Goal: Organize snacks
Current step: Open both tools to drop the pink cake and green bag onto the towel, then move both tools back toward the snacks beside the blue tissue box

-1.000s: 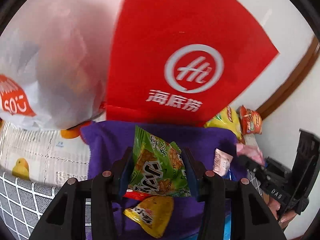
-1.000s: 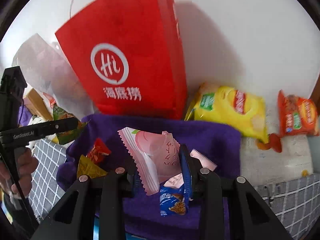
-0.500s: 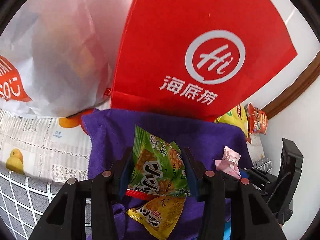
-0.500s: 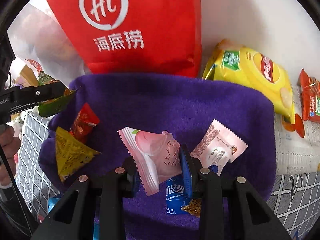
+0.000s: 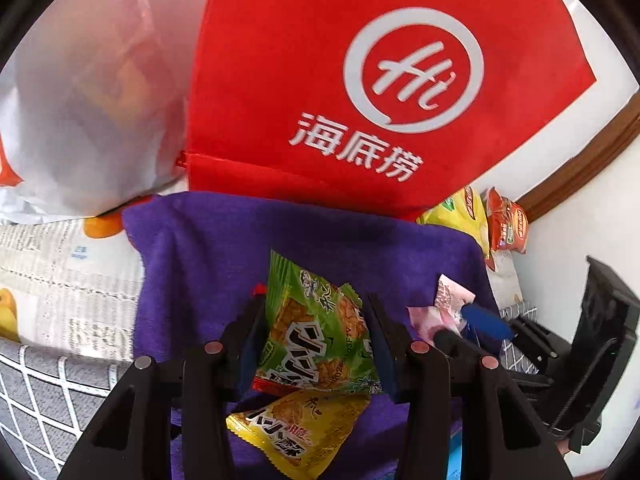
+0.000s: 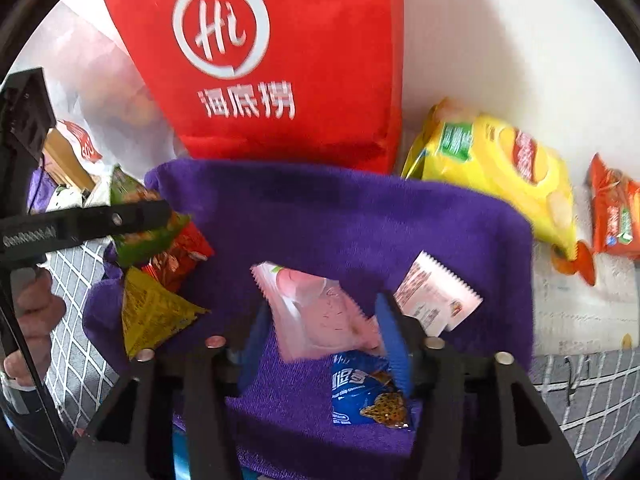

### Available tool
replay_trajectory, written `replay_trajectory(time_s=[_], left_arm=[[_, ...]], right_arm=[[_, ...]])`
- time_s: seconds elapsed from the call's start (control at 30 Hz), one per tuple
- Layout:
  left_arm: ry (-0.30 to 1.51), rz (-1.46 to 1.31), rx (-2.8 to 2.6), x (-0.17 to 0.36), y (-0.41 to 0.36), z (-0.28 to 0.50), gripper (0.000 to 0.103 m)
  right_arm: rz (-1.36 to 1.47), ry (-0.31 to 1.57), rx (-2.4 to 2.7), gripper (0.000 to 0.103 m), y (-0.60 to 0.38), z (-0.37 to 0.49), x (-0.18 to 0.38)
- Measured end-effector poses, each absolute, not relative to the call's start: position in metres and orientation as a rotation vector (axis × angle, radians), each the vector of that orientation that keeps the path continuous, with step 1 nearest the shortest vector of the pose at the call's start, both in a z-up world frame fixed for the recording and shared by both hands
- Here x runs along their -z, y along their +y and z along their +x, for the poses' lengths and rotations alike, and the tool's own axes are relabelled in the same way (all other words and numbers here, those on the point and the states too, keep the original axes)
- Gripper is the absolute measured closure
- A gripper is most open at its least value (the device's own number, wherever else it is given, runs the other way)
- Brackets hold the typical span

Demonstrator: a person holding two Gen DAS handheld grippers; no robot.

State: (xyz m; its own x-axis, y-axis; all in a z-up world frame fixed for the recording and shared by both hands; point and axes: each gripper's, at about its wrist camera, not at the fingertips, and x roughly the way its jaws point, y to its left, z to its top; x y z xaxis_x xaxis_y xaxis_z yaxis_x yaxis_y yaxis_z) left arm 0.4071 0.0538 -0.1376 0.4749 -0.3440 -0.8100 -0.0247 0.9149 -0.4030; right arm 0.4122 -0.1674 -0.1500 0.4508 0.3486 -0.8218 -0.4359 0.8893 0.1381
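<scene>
The red packet (image 5: 259, 290) shows only a corner past the left finger, the rest behind the green packet (image 5: 316, 328); the yellow packet (image 5: 298, 428) loses its upper edge under that one; the yellow chip bag (image 5: 466, 216) is mostly behind the red bag (image 5: 360, 92); the blue packet (image 6: 366, 392) is part-covered by the pink packet (image 6: 320, 314); the white plastic bag (image 6: 104, 92) is blurred, its contents perhaps boxes.
</scene>
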Motion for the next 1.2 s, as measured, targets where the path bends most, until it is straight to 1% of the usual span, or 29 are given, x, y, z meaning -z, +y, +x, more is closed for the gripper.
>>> replay_trajectory(time_s=[0.2,0.47,0.53,0.57,0.6,0.63,0.8,0.93,1.2], left_arm=[[1.088,-0.382,0.220,0.145,0.044,0.409,0.057],[1.085,-0.352,0.235,0.143,0.037,0.408,0.057],[1.088,-0.355,0.237,0.143,0.037,0.408,0.053],[1.091,-0.356,0.237,0.143,0.037,0.409,0.043],[1.088,-0.354,0.236,0.142,0.037,0.408,0.037],[1.079,-0.348,0.234,0.141,0.037,0.408,0.036],[1.061,-0.336,0.229,0.133,0.042,0.405,0.034],[1.040,-0.312,0.217,0.125,0.046,0.401,0.034],[0.977,-0.248,0.182,0.097,0.045,0.389,0.034]], right_arm=[[-0.102,0.928,-0.436,0.041,-0.178,0.410,0.132],[-0.040,0.848,-0.395,0.041,-0.199,0.405,0.113],[-0.038,0.822,-0.376,0.041,-0.196,0.404,0.111],[-0.040,0.812,-0.370,0.041,-0.196,0.404,0.110],[-0.041,0.807,-0.363,0.041,-0.196,0.404,0.109],[-0.042,0.802,-0.357,0.041,-0.196,0.405,0.108],[-0.029,0.757,-0.345,0.041,-0.202,0.400,0.099],[-0.010,0.788,-0.383,0.041,-0.201,0.398,0.091],[-0.009,0.792,-0.392,0.042,-0.198,0.385,0.072]])
